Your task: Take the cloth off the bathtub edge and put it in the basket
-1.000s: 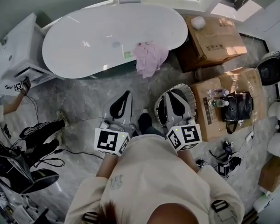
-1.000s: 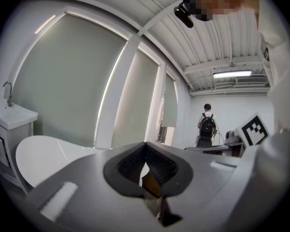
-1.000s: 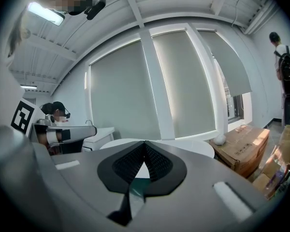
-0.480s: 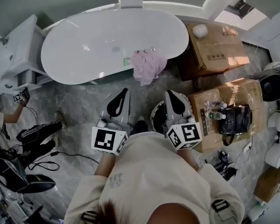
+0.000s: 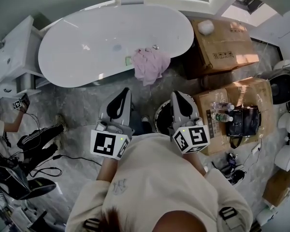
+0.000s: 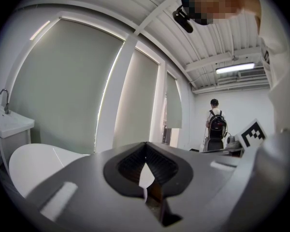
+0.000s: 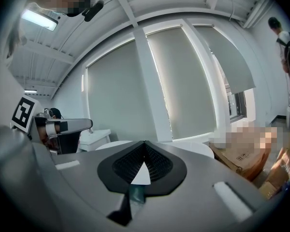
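Ahead on the bathtub (image 5: 87, 47) rim, the pink cloth (image 5: 147, 64) hangs between the empty, closed-jawed left gripper (image 5: 125, 91) and right gripper (image 5: 178, 94), marginally nearer the left.

left hand-held gripper (image 5: 125, 91) closed; right (image 5: 177, 95) likewise

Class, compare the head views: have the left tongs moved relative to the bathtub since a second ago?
Yes. The left tongs have come closer to the bathtub rim; the strip of floor between them has narrowed.
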A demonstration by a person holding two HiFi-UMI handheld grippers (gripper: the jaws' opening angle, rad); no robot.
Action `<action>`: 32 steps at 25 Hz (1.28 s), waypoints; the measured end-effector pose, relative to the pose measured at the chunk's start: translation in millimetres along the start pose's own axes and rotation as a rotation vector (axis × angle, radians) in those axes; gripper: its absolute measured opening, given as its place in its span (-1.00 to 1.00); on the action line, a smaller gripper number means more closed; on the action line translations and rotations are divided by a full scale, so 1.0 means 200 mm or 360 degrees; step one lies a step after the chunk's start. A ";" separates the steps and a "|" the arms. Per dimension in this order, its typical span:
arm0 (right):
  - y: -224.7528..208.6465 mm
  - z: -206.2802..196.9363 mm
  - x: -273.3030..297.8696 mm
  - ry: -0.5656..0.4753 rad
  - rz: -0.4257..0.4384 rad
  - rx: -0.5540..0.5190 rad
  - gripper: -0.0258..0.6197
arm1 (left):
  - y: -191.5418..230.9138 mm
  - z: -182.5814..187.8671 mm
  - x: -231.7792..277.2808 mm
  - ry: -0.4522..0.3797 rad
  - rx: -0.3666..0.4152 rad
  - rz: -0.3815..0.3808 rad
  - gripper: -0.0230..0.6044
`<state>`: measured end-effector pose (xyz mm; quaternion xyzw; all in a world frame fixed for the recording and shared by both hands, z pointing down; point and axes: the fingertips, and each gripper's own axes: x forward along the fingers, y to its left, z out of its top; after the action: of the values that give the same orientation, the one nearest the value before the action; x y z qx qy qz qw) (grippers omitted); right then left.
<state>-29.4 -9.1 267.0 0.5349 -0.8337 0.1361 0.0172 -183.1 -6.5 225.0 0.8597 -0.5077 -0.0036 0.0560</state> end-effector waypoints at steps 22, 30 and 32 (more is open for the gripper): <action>-0.02 0.10 0.69 0.0059 -0.0120 0.0046 -0.93 | 0.60 0.05 0.51 0.0054 -0.0065 -0.0135 -0.90; -0.03 0.12 0.85 0.0036 -0.0235 0.0058 -0.93 | 0.76 0.01 0.65 0.0087 -0.0052 -0.0207 -0.90; -0.02 0.12 0.87 0.0041 -0.0245 0.0066 -0.93 | 0.78 0.00 0.68 0.0101 -0.0016 -0.0211 -0.90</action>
<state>-97.0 -171.1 276.1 0.5958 -0.7869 0.1583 0.0272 -252.7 -199.3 248.2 0.8907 -0.4478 0.0175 0.0761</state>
